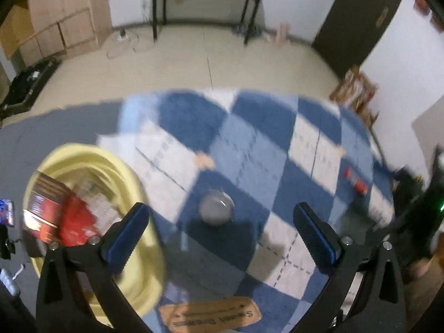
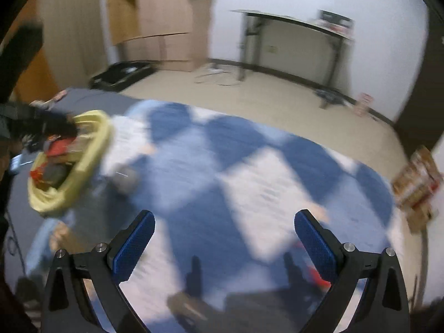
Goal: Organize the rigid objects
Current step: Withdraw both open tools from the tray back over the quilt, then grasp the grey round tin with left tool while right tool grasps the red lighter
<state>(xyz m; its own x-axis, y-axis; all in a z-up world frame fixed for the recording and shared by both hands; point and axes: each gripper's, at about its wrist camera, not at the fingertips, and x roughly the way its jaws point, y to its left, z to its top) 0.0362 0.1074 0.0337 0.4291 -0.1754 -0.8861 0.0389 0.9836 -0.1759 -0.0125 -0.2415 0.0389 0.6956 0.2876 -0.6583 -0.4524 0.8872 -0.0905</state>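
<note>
Yellow basket (image 1: 133, 183) at cloth's (image 1: 249, 144) left edge, already holds red box (image 1: 47, 211) and packets. Left gripper (image 1: 222, 238) fingers wide apart, empty; grey round object (image 1: 216, 206) on cloth ahead, likely next pick. Right gripper (image 2: 224, 245) fingers apart, empty. Red item (image 1: 358, 180) near right edge. Checked cloth, tiled floor, blurred.

Between my left claw (image 1: 220, 231), spread wide and empty, a grey ball (image 1: 216, 207) sits on the checked cloth (image 1: 249, 144), the yellow basket (image 1: 111, 166) crowds its left finger, while bare cloth lies before my right claw (image 2: 224, 238).
</note>
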